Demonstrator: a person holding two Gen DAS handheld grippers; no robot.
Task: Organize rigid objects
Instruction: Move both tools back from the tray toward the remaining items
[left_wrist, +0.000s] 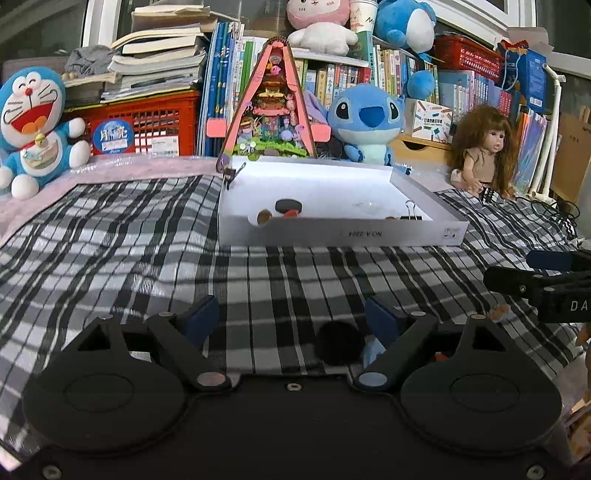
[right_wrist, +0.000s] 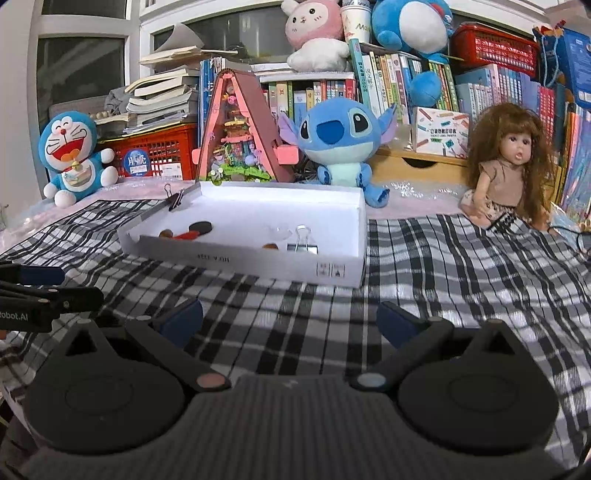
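A shallow white box (left_wrist: 332, 232) (right_wrist: 240, 260) lies on the checked cloth ahead of both grippers. In it are a black disc (left_wrist: 288, 204) (right_wrist: 201, 226), a brown round piece (left_wrist: 264, 217), a small red piece (left_wrist: 291, 213) and a silver binder clip (left_wrist: 413, 212) (right_wrist: 304, 240). A black binder clip (left_wrist: 232, 173) (right_wrist: 175, 197) grips its far left rim. My left gripper (left_wrist: 291, 318) is open; a dark round object (left_wrist: 339, 343) lies on the cloth between its fingers, near the right one, with neither pad pressing it. My right gripper (right_wrist: 290, 319) is open over bare cloth.
Small bits (left_wrist: 498, 313) lie on the cloth right of the left gripper. Behind the box stand a pink triangular model house (left_wrist: 275, 103), plush toys (left_wrist: 365, 122), a doll (right_wrist: 506, 173), books and red crates (left_wrist: 147, 125). A black cable (left_wrist: 554, 210) trails at the far right.
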